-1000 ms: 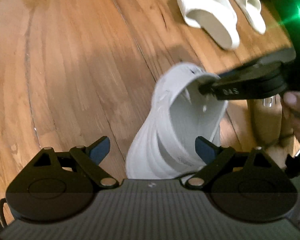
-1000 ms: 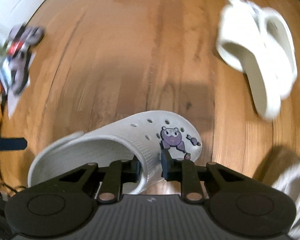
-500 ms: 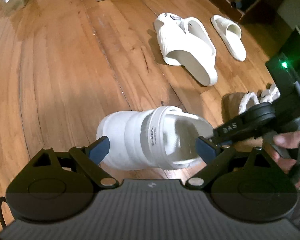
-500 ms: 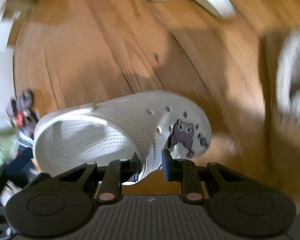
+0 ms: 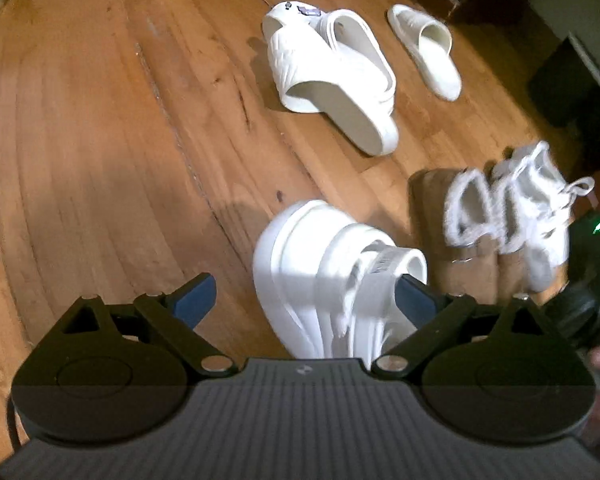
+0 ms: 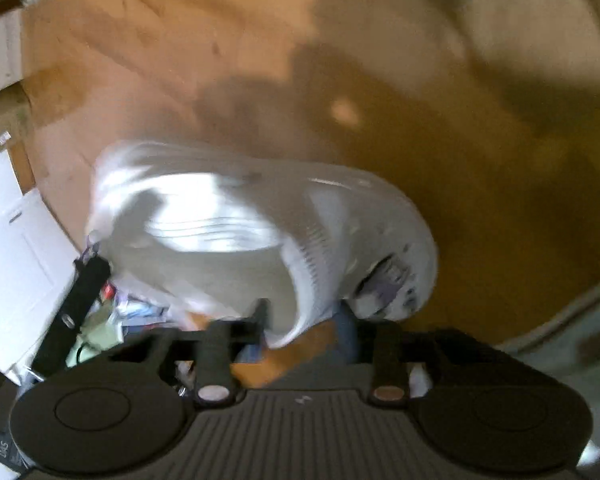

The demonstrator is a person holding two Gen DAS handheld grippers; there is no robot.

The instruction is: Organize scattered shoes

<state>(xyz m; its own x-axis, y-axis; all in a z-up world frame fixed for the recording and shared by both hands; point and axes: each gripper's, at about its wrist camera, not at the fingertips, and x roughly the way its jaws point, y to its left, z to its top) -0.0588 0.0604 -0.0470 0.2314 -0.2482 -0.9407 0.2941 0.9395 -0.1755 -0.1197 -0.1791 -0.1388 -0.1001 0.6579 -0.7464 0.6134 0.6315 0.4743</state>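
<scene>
A: While the left wrist view is the sharper of the two, what does it show of the sorting?

B: The left tool [image 5: 304, 300] stands spread, its blue pads on either side of a white moulded foam clog [image 5: 332, 276] that lies on the wooden plank floor [image 5: 100, 140]. Whether a pad touches the clog cannot be told; it looks loose between them. Just right of the clog a pair of tan boots with white fleece lining [image 5: 496, 232] stands side by side, which looks like a pair already set in order. Farther off lie a chunky white slide sandal [image 5: 332, 76] and a slimmer cream slide sandal [image 5: 424, 50], near each other but at differing angles. They seem not yet lined up.

A: And the right wrist view?

B: It is heavily blurred. The right tool [image 6: 304, 320] is opening, its jaws parting around the toe edge of the same white clog, where a purple charm [image 6: 384, 288] shows. The pads appear clear of the shoe, so the clog looks released rather than pinched.

A: So how far along is it?

B: By these views the boots are paired, the clog is just being put down beside them, and its mate is not in sight. The two slides, and whatever lies outside the frames, look left to do.
</scene>
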